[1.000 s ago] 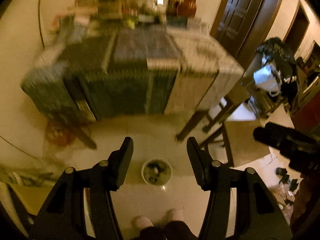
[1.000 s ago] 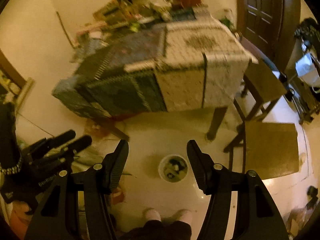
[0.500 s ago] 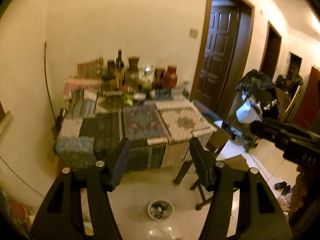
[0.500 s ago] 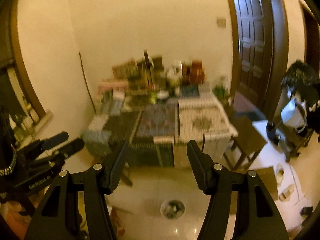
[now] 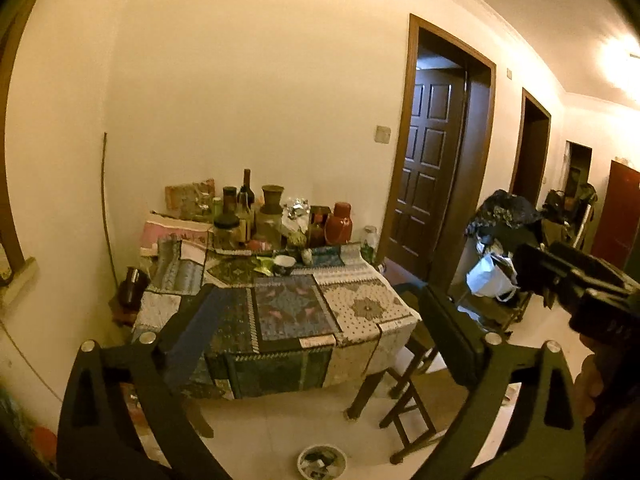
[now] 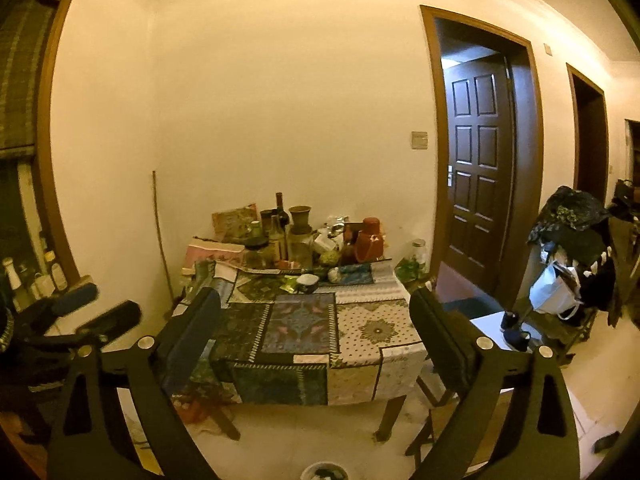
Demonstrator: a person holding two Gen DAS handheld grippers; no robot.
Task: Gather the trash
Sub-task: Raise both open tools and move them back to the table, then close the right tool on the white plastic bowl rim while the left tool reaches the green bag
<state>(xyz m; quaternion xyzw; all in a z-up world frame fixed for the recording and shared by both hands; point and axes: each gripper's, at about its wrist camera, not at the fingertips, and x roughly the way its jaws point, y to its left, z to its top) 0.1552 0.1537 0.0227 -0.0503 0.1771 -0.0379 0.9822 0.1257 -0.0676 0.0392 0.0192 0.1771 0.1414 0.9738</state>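
Observation:
My left gripper (image 5: 316, 300) points across a table (image 5: 360, 308) covered with a patchwork cloth; its jaws are opening wide and nothing is between them. My right gripper (image 6: 316, 300) points at the same table (image 6: 376, 328), its jaws likewise opening and holding nothing. A green wrapper (image 5: 264, 265) and a white cup (image 5: 285, 261) lie mid-table, with crumpled foil (image 5: 296, 208) behind them. A small round bin (image 5: 322, 462) holding scraps stands on the floor below the grippers; only its rim shows in the right wrist view (image 6: 324, 472). The left gripper (image 6: 106, 306) shows at the left edge there.
Bottles, jars and a red thermos (image 5: 339, 224) crowd the table's far edge by the wall. A wooden stool (image 5: 408, 408) stands under the right side. A dark door (image 5: 432, 168) stands ajar. A rack with bags (image 5: 496, 280) is at the right.
Both views have swung up from the floor and bin to look across the tabletop. Both grippers' jaws have spread much wider.

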